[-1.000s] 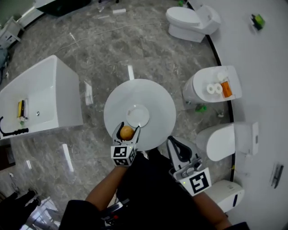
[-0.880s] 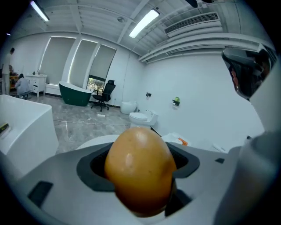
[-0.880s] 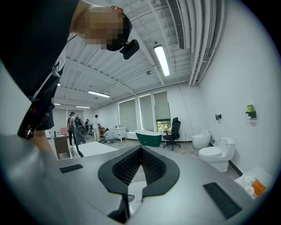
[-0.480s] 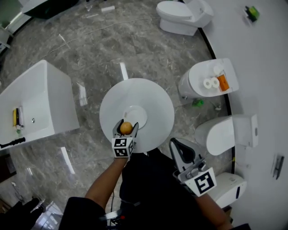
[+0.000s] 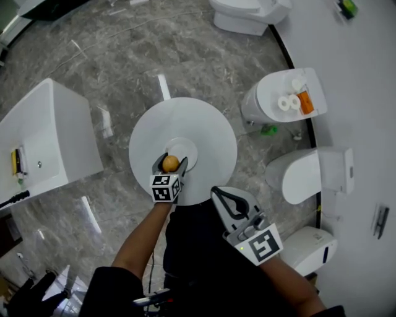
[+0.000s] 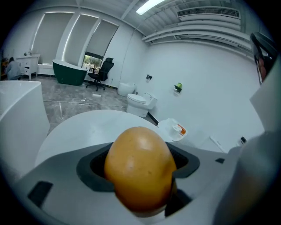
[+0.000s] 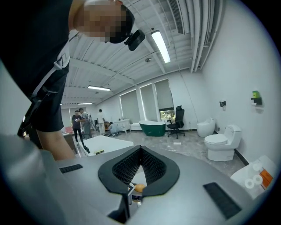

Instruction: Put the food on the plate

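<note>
An orange-brown, egg-shaped piece of food (image 5: 170, 163) sits between the jaws of my left gripper (image 5: 169, 162), which is shut on it. It hangs over the near-left rim of a small white plate (image 5: 187, 148) in the middle of a round white table (image 5: 210, 130). In the left gripper view the food (image 6: 137, 158) fills the gap of the left gripper (image 6: 140, 176). My right gripper (image 5: 218, 192) is shut and empty, off the table's near right edge. Its closed black pads (image 7: 131, 165) show in the right gripper view.
A white bathtub (image 5: 43, 142) stands to the left. Toilets stand to the right (image 5: 281, 99), (image 5: 309, 176) and at the far top (image 5: 247, 15); one carries paper rolls and an orange bottle (image 5: 304, 103). Marble floor surrounds the table.
The left gripper has carried the food forward from the table's near edge to over the plate's rim. The right gripper has moved a little left and closer to the table.
</note>
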Demonstrator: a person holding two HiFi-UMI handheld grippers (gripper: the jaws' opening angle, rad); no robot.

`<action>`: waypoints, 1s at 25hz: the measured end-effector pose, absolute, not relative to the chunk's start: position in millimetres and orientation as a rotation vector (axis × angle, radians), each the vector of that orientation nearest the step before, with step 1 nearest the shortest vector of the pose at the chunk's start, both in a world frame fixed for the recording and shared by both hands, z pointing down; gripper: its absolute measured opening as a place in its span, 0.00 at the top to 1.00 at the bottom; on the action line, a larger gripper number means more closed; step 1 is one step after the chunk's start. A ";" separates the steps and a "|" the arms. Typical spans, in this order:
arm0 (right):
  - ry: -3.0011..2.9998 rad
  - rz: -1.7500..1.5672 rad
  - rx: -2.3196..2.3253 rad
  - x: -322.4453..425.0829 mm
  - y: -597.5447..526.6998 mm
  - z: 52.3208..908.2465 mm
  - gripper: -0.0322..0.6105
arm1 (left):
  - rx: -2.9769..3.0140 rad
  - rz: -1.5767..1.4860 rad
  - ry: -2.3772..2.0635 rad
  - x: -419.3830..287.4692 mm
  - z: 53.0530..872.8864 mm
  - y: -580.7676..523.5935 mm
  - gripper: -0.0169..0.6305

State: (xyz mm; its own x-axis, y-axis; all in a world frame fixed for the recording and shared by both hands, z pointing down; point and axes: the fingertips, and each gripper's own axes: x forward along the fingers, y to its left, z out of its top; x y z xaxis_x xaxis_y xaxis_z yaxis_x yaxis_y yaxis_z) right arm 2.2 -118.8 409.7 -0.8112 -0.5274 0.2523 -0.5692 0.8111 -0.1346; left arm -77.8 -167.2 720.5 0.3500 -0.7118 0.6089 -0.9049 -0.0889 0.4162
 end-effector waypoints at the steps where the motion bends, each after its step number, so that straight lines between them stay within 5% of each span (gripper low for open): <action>1: -2.794 0.299 0.840 -1.6 -117.5 411.4 0.94 | 1.861 0.333 -1.411 -76.5 723.9 -168.5 0.47; 25: -2.640 0.246 1.064 61.2 -107.6 421.7 0.94 | 1.949 0.699 -1.282 -47.7 785.1 -176.9 0.47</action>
State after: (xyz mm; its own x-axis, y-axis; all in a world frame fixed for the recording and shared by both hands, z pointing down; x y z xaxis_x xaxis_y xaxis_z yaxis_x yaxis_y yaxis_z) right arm 61.2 -107.6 421.7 -0.6878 -0.6506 0.3221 -0.6988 0.7135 -0.0510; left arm -47.7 -176.9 785.1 0.3668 -0.5557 0.7461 -0.9282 -0.2731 0.2529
